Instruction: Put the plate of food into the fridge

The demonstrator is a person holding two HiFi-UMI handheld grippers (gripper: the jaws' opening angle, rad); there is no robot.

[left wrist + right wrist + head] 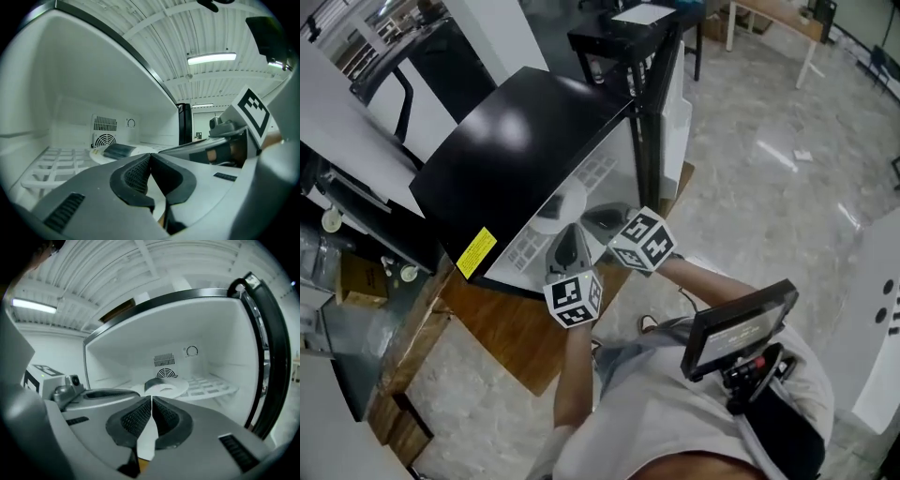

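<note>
**Inspection: load stowed, both tools empty**

I find the fridge (525,141) open, with its door (664,112) swung out at the right in the head view. The unit stands on a low wooden platform (502,328).

The plate (176,389) lies flat on the white grid shelf (213,386) inside the compartment. It sits toward the back, just in front of the fan grille (165,373). A dark piece of food (157,382) rests on the plate.

Left gripper (150,161): its fingers (136,173) are pressed together at the tips, with nothing between them. It is held at the mouth of the fridge, pointing inward and apart from the plate.

Right gripper (151,404): its fingers are likewise closed tip to tip and grip nothing. It sits just beside the left gripper, is aimed into the same compartment, and is also apart from the plate.

In the head view the two marker cubes show side by side in front of the opening, and both forearms reach toward it.
</note>
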